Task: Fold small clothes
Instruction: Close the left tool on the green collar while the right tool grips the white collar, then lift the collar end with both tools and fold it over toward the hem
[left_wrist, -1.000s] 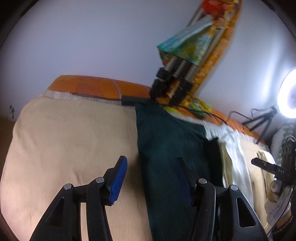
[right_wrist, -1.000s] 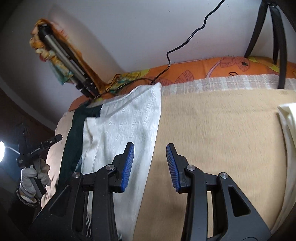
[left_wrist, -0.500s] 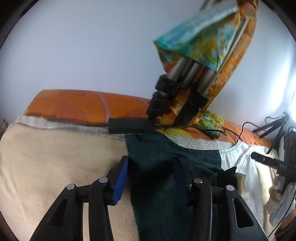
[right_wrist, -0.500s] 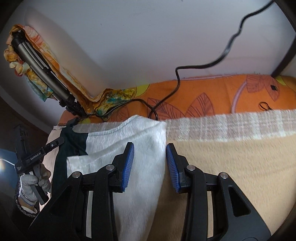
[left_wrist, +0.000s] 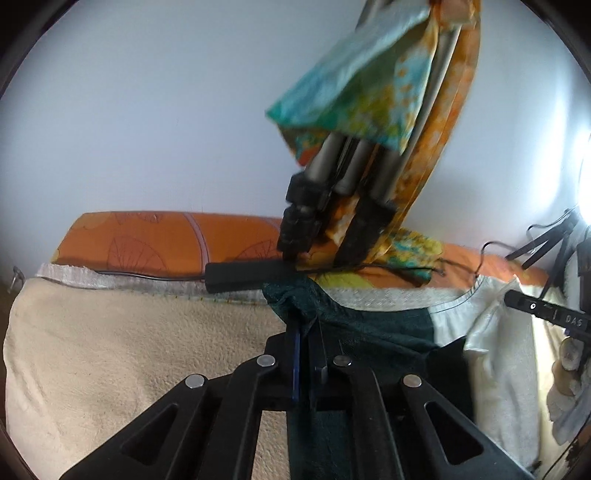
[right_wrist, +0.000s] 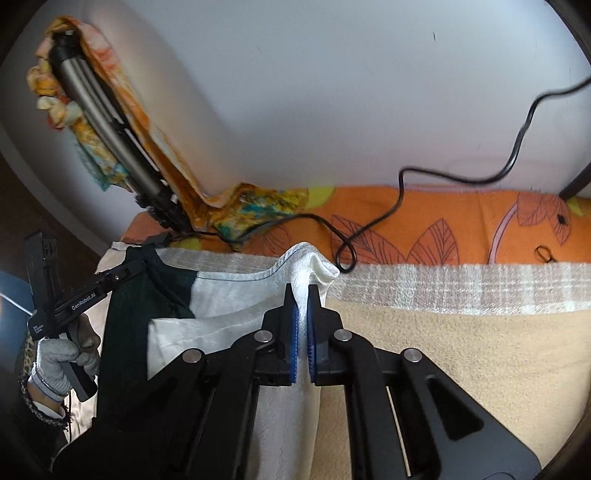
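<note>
A small garment, half dark green (left_wrist: 373, 325) and half white (left_wrist: 495, 354), lies on a beige blanket (left_wrist: 129, 350) on the bed. My left gripper (left_wrist: 304, 332) is shut on the garment's dark green far corner. In the right wrist view my right gripper (right_wrist: 302, 295) is shut on the white far corner (right_wrist: 314, 264), which bunches up between the blue pads. The green part (right_wrist: 155, 284) shows at the left there, with the other gripper (right_wrist: 85, 299) on it.
A folded tripod (left_wrist: 340, 192) wrapped in patterned cloth leans on the wall behind the garment. A black bar (left_wrist: 243, 275) and a cable (right_wrist: 399, 192) lie on the orange sheet (right_wrist: 443, 221). A bright lamp (left_wrist: 585, 177) is at the right edge.
Both grippers moved forward to the garment's far edge and closed, the left on the green corner and the right on the white corner.
</note>
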